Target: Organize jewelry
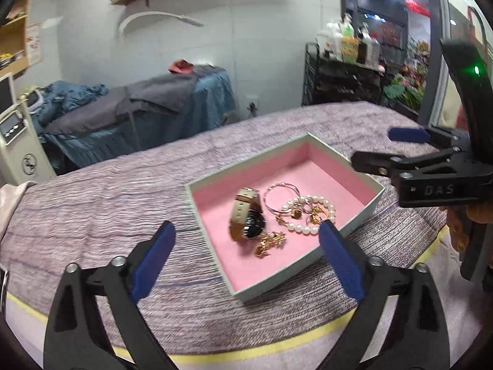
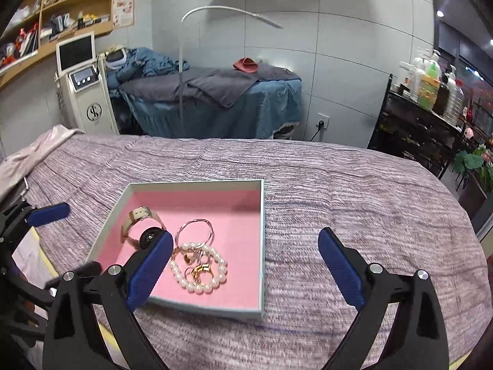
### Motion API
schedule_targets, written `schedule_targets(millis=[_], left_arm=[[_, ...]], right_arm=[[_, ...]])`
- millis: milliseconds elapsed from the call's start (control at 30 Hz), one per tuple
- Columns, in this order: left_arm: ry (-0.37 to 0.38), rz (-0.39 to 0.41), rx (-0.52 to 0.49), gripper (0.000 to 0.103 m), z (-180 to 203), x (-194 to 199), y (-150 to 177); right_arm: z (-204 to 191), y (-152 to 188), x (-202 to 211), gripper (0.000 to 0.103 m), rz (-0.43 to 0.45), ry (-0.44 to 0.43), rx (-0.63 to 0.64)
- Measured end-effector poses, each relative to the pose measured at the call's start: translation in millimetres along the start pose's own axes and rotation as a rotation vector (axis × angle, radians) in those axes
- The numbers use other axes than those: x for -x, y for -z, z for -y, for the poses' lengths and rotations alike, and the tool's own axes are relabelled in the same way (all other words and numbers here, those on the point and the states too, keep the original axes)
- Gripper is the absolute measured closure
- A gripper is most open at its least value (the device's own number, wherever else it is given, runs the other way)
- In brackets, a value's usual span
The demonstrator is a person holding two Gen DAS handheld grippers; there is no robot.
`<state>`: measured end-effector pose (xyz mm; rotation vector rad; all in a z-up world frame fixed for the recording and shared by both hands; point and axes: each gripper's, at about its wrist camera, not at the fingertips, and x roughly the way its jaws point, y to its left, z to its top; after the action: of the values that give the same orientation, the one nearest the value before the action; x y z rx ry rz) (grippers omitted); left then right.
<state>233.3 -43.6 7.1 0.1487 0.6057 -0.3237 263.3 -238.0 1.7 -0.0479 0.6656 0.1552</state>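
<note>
- The left gripper hovers over the near-left side of the bed, jaws spread wide and holding nothing.
- A pink-lined tray sits on the mauve bed cover, holding a watch, thin bangles, a pearl bracelet and gold pieces.
- The right gripper hovers at the tray's right side, jaws wide apart and empty.
</note>
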Motion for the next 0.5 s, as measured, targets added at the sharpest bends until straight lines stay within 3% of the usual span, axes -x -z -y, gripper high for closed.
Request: schedule_targets(millis=[200,367,500], left_arm=[[-0.055,0.091,0.059,0.006,-11,58,29],[-0.095,0.128,0.067,0.006,-4,114,61],[-0.109,0.151,0.130,0.006,0,161,93]], right_arm=[[-12,29,54,0.007,0.075,-0.013,-0.008],[-37,65,117,0.007,0.169,-0.018,0.037],[-50,100,165,0.007,0.234,-0.015,0.036]])
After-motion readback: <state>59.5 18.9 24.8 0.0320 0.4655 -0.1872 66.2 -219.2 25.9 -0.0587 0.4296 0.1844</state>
